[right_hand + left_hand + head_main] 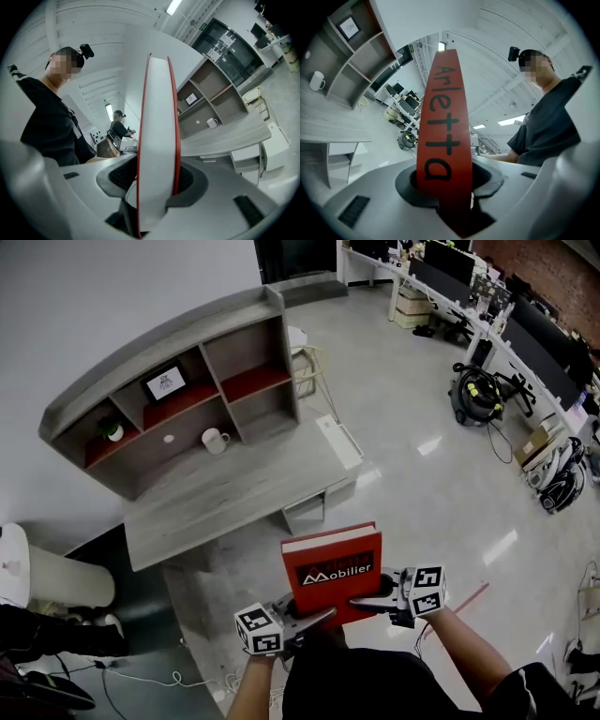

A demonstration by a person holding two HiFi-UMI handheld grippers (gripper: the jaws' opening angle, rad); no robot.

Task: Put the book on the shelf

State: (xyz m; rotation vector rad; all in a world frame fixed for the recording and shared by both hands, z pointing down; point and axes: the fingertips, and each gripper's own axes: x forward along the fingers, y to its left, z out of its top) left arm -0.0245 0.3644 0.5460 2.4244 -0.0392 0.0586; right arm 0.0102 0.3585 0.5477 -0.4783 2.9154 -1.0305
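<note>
While the red book [330, 570] hangs in the air at the 6 o'clock edge of the head view, cover upward and well short of the bench [234, 493], both tongs have it clamped. The left tongs [314, 617] bite its near corner at about 7 o'clock. Their own view shows the jaws part-way closed, pads pressed on either side of the red spine with its black lettering. The right tongs [367, 601] grip the near edge at about 5 o'clock, jaws likewise part-closed on the white page block between the red covers. From the book, the grey shelf [159, 351] stands on the bench at about 11 o'clock. A white mug [215, 440] sits at the foot of the shelf, and a small framed picture [164, 382] stands in an upper bay.
</note>
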